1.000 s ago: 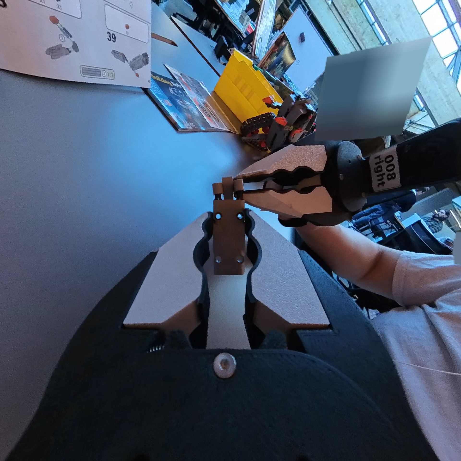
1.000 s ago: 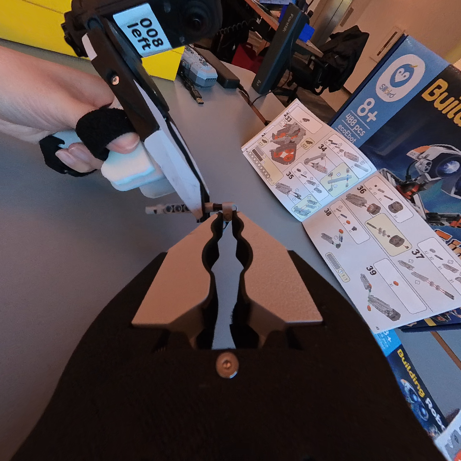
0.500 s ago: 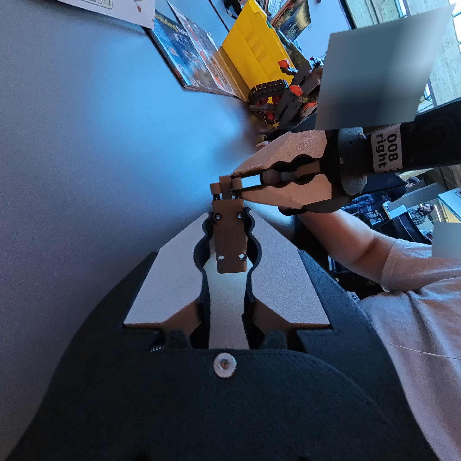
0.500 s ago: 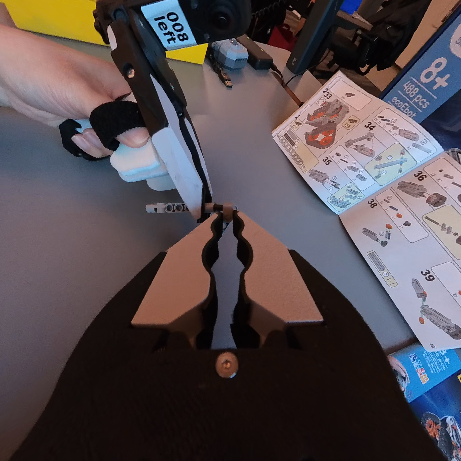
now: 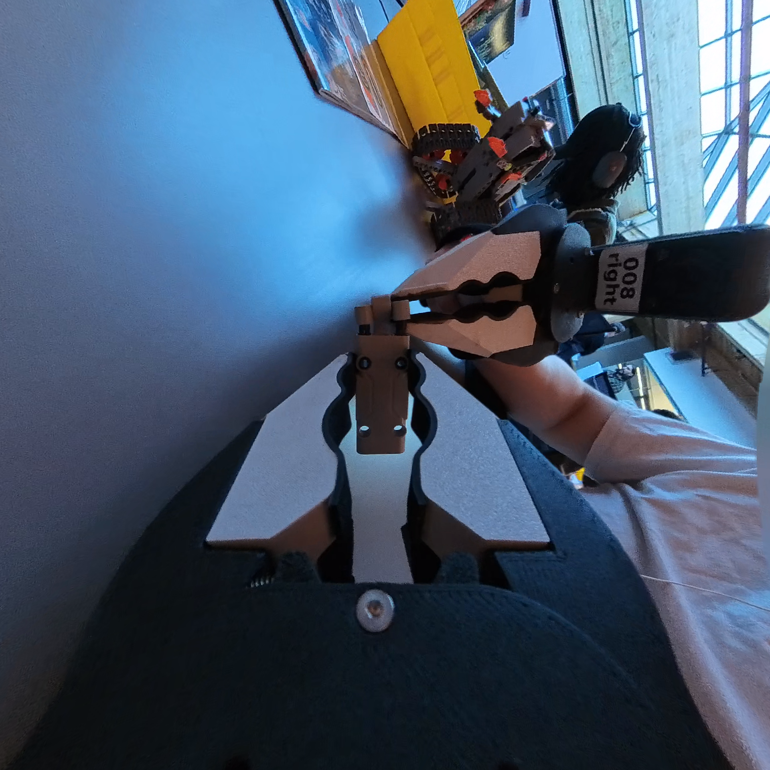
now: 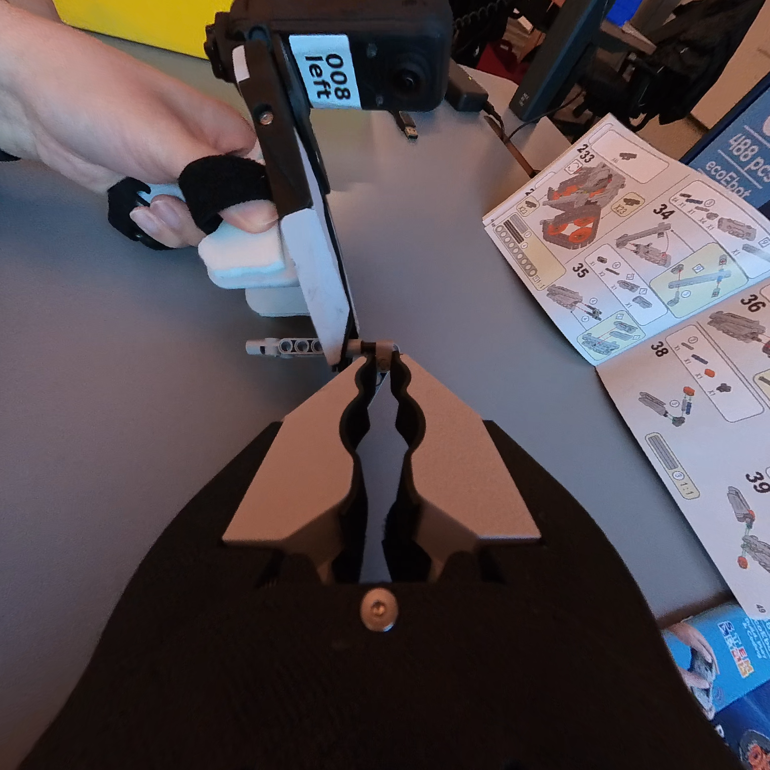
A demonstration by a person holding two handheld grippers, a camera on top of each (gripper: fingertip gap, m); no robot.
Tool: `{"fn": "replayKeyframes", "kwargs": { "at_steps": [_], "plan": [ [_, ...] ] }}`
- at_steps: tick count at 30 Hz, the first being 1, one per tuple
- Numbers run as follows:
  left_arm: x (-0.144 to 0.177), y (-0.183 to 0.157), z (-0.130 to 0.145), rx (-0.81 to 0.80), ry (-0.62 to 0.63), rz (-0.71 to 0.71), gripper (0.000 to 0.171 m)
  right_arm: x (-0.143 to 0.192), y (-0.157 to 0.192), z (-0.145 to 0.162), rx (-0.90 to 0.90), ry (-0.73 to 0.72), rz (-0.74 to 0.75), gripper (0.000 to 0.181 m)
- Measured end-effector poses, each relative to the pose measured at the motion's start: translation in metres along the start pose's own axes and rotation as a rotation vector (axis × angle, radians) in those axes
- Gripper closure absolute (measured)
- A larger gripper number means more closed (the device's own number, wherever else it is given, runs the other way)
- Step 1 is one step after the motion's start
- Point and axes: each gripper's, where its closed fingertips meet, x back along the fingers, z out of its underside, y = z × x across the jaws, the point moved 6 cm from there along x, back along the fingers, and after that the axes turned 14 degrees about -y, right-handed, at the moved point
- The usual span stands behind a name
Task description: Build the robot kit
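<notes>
Tabletop (image 6: 125, 416), plain grey, fills the left of the right wrist view, and above it a hand (image 6: 104, 125) with black finger straps grips the white trigger of the left gripper (image 6: 346, 354), which comes down steeply from the top. Its fingers are closed narrow on a grey perforated building-toy beam (image 6: 287, 346) — the beam juts out to the left of the tips, level above the table. In the left wrist view the same beam (image 5: 380, 400) runs lengthwise between the left gripper (image 5: 381, 366) fingers, clamped near its far end. At that far end sit small connector pieces (image 5: 381, 312), and the right gripper (image 5: 402, 310) comes in from the right with its fingers pinched narrow on one of them. In its own view the right gripper (image 6: 381, 358) tips meet on that small grey connector (image 6: 382, 352), just beside the left gripper's tips. Farther right an open instruction booklet (image 6: 666, 333) lies flat on the table, a blue box (image 6: 741, 154) behind it — well apart from both grippers.
</notes>
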Motion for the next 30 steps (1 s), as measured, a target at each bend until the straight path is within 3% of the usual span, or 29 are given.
{"fn": "replayKeyframes", "kwargs": {
  "at_steps": [12, 19, 25, 28, 30],
  "plan": [
    [-0.001, 0.003, 0.0, 0.117, 0.024, 0.04, 0.149, -0.001, 0.006, 0.0, 0.108, 0.0, 0.02, 0.177],
    [0.0, 0.001, 0.001, 0.081, 0.026, 0.044, 0.149, -0.001, 0.008, -0.002, 0.141, 0.002, 0.023, 0.176],
    [0.008, -0.02, -0.002, -0.205, -0.047, 0.054, 0.149, 0.008, 0.008, -0.019, 0.297, -0.125, 0.015, 0.174],
    [0.017, -0.03, -0.01, -0.39, -0.099, -0.025, 0.149, 0.016, 0.003, -0.024, 0.306, -0.16, 0.035, 0.175],
    [0.024, -0.032, -0.015, -0.492, -0.125, -0.089, 0.149, 0.021, -0.004, -0.025, 0.303, -0.181, 0.059, 0.161]
  ]
}}
